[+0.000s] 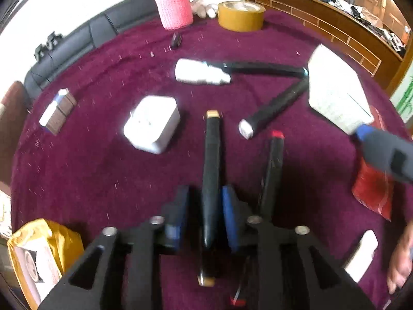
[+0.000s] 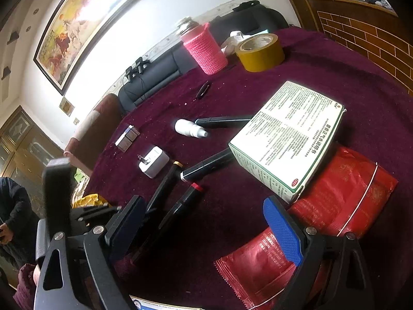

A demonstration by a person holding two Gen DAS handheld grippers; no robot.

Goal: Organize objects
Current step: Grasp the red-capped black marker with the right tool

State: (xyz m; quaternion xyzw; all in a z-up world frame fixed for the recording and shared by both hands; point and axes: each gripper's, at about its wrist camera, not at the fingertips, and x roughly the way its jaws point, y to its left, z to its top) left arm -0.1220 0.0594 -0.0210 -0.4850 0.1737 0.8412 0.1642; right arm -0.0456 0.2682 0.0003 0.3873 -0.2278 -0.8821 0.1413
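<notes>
Four black markers, two red packets, one box.

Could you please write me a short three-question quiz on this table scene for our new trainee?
1. True or false: the yellow tape roll stands beside the pink bottle.
2. What lies between the left gripper pads?
A. white charger
B. gold-capped black marker
C. white dropper bottle
3. What does the white medicine box partly rest on?

Key
1. True.
2. B, the gold-capped black marker.
3. The red packet.
</notes>
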